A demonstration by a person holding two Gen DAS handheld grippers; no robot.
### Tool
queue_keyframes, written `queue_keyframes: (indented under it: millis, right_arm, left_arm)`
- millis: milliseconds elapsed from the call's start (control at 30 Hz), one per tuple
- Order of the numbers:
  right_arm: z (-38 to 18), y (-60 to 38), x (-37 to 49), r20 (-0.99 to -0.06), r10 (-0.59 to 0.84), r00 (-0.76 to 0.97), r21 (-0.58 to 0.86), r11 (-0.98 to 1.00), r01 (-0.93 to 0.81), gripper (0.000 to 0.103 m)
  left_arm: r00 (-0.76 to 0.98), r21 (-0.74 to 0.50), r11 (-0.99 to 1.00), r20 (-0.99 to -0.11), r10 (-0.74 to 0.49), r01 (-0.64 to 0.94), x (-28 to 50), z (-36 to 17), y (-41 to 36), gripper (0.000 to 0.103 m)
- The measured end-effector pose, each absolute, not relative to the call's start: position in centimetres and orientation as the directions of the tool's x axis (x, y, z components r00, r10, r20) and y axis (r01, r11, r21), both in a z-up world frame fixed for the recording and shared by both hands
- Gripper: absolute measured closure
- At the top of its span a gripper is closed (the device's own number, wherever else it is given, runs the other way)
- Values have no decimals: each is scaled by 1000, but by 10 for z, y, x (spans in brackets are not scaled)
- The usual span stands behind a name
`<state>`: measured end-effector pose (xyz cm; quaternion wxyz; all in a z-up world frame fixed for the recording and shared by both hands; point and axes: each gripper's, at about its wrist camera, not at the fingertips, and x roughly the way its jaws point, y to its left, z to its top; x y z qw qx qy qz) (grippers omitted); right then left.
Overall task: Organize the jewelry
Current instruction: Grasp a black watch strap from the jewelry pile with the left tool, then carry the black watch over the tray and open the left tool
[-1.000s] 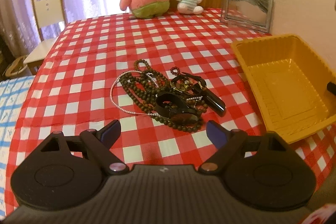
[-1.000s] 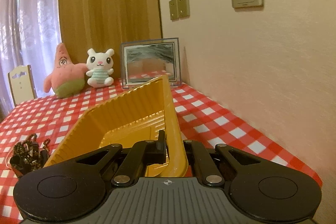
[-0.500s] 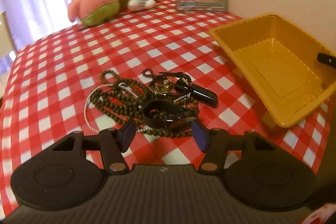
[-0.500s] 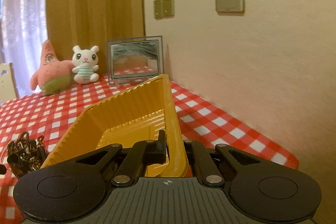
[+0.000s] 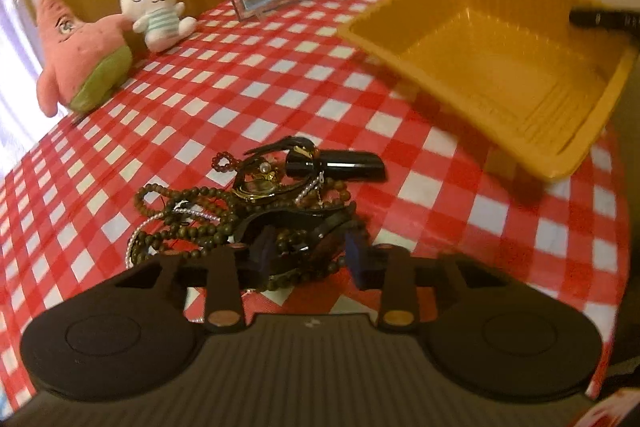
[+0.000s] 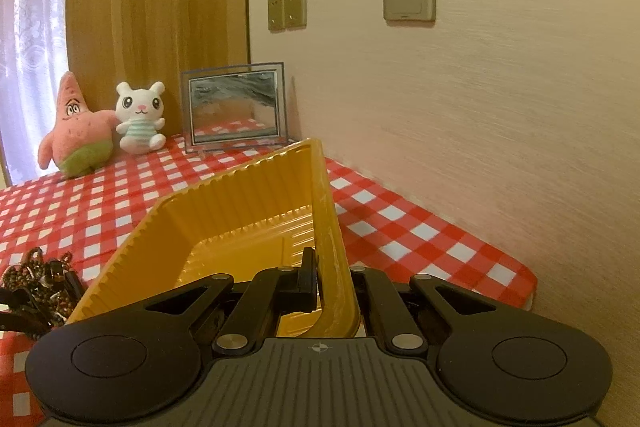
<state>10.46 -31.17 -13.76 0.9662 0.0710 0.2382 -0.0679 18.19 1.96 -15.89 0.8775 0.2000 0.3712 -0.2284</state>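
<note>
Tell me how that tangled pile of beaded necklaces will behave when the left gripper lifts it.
The beaded necklaces look floppy: loose loops will likely dangle. They are tangled with other pieces, so several may rise together. The left gripper, jaws just closing around the pile, may drop strands.

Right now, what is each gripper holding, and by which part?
The right gripper is clamped on the near rim of the yellow tray. The left gripper has just been closing around the jewelry pile; whether it grips yet is unclear.
</note>
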Motion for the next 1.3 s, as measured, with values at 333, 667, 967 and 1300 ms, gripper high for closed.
queue_keyframes:
  millis: [333,667,967,1300]
  right_arm:
    - [-140,-321,104,-481,-71,874,124,981,148,99]
    - [-142,-323,103,-485,-53,873,132,982,133,99]
    - [-143,-323,106,-486,-40,873,130,984,118,99]
    - [-141,-319,114,-480,-36,877,120,987,106,99]
  left_arm:
    - [536,-11,902,-801,-266,431,198,-158,20,94]
    - [526,-77,944,-814,-246,321,206,-158,20,95]
    - [548,-167,945,-780,-302,283,205,-134,22,95]
    - [565,-313,870,-666,-487,381,202,-83,-5,95]
